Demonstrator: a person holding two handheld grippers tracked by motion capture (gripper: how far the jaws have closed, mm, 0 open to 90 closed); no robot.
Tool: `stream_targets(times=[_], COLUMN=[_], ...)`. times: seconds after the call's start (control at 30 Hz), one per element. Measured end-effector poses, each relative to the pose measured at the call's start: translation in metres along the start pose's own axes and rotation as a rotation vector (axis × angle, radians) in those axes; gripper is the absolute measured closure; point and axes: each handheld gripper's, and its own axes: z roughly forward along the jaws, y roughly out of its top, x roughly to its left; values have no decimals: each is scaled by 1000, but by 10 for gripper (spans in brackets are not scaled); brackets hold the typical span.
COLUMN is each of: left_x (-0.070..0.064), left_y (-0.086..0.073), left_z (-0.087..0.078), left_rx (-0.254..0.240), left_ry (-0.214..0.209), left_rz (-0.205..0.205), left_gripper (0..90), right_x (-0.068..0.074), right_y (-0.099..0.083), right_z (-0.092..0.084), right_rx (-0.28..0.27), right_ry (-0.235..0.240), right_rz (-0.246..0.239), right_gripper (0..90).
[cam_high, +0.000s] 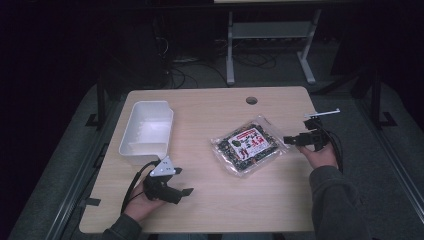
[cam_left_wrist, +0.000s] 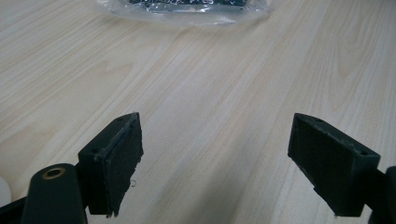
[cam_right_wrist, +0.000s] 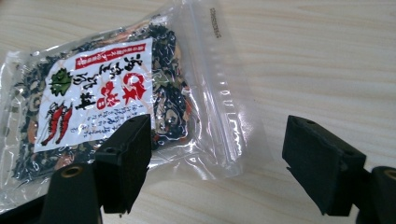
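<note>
A clear plastic bag of dark dried food with a red and white label lies flat on the wooden table, right of centre. My right gripper hovers at its right edge, open, the bag's sealed end lying between and beyond its jaws. Nothing is gripped. My left gripper rests low near the table's front left, open over bare wood, with the bag's edge far ahead of it.
A white rectangular tub stands empty at the table's left side, just behind my left hand. A round cable hole sits near the far edge. Dark floor and a desk frame lie beyond the table.
</note>
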Motion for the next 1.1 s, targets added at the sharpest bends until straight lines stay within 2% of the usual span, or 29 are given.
stream_targets(times=[0.3,0.6,0.7,0.87,1.1], left_x=[0,-1,-1,0,-1], left_y=[0,0,0,0,0], left_z=[1,1,1,2,2], left_rx=[5,8,7,9,10], left_ry=[-5,-10,-10,-14,-17], left_rz=[-1,3,3,3,3], left_gripper=[172,172,172,175,175], right_x=[-9,-20,-23,-25,-26], right_y=[-1,-4,-5,-7,-9], right_z=[9,16,19,24,30], right_rx=[34,59,70,85,107], right_ry=[-21,-15,-10,16,56], right_rz=[31,89,110,119,136], right_gripper=[269,355,390,511,626])
